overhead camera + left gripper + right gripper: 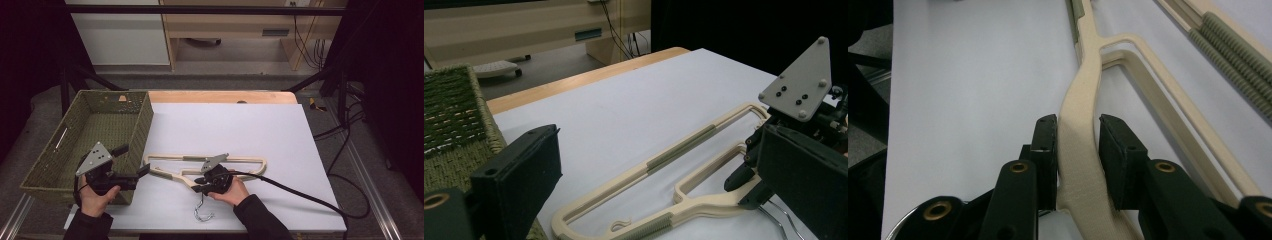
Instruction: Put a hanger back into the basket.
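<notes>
White table sheet (225,130): R gripper (1078,145) clenched on hanger (1083,150) neck, hook half hidden; L gripper (664,165) wide, empty.

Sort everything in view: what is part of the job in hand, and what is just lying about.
In the job:
- cream clothes hanger
- right gripper, jaws closed on the hanger's neck

Lying about:
- green woven basket
- left gripper, open
- white sheet

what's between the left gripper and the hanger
Nothing: in the left gripper view, bare white table cover runs between the open left gripper and the cream hanger, with the green basket off to the side.
</notes>
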`<state>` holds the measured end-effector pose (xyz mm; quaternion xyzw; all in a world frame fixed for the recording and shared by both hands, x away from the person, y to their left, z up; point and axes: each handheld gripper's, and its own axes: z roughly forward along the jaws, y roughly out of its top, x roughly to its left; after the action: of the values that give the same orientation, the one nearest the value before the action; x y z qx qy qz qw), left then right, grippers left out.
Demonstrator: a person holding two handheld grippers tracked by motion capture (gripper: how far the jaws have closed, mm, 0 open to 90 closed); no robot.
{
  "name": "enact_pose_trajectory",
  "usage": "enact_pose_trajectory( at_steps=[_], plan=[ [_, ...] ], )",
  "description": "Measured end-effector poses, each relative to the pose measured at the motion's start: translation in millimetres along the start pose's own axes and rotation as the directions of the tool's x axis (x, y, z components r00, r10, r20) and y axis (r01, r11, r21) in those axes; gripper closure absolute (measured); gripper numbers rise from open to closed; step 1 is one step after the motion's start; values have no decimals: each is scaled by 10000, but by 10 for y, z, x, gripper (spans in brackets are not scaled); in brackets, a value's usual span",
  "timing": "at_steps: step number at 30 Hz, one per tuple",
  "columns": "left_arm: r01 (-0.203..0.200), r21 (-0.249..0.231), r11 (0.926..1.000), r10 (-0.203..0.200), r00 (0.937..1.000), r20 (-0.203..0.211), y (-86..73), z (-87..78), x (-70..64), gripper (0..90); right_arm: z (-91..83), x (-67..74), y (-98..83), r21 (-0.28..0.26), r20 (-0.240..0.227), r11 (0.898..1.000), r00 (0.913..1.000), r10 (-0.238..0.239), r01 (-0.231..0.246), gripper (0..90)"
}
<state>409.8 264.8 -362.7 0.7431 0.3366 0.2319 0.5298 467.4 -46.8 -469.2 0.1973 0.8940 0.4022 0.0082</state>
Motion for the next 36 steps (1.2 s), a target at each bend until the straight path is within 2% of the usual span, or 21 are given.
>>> enact_pose_trajectory(
  at_steps=[4, 7, 8, 13, 15, 17, 20, 22, 24, 25, 29, 31, 36],
  plan=[
    [-299, 257, 9992, 296, 9995, 143, -3, 55, -58, 46, -42, -18, 23, 26, -40, 10000, 10000, 17, -17, 714],
    [-676, 653, 9956, 656, 9973, 328, -15, 133, -119, 48, -69, -40, 43, 9, -137, 9999, 9998, 134, -134, 716],
    [-789, 816, 9935, 756, 9962, 421, -21, 163, -144, 50, -76, -35, 50, -6, -152, 9997, 9995, 263, -263, 716],
    [-1313, 1421, 9811, 1189, 9886, 928, -65, 330, -277, 59, -138, -47, 73, 11, -284, 9998, 9994, 188, -187, 718],
    [-1632, 1770, 9706, 1438, 9826, 1175, -91, 402, -317, 64, -168, -57, 91, -22, -392, 9996, 9988, 288, -289, 718],
    [-1956, 2181, 9561, 1672, 9756, 1421, -123, 477, -349, 63, -179, -62, 94, -2, -443, 9997, 9988, 228, -228, 718],
    [-2508, 2671, 9305, 2141, 9637, 1592, -149, 563, -422, 66, -212, -58, 108, 35, -543, 9995, 9981, 300, -298, 719],
    [-2753, 2831, 9187, 2346, 9572, 1694, -160, 611, -473, 76, -234, -56, 118, 9, -536, 9996, 9982, 265, -265, 720],
    [-3019, 3053, 9032, 2566, 9496, 1798, -177, 659, -515, 86, -259, -47, 126, 4, -603, 9994, 9976, 350, -350, 720],
    [-3098, 3100, 8988, 2634, 9472, 1830, -191, 686, -535, 88, -265, -49, 129, -61, -623, 9995, 9976, 295, -300, 720],
    [-3700, 3467, 8619, 3160, 9267, 2034, -256, 818, -608, 119, -310, -43, 145, -33, -746, 9994, 9966, 351, -354, 722],
    [-4016, 3689, 8382, 3441, 9143, 2135, -290, 893, -640, 134, -315, -42, 149, -99, -844, 9993, 9958, 359, -368, 722],
    [-4672, 3860, 7955, 4132, 8840, 2184, -357, 1068, -686, 171, -336, -31, 157, -2, -863, 9990, 9953, 441, -443, 723]
  ],
)
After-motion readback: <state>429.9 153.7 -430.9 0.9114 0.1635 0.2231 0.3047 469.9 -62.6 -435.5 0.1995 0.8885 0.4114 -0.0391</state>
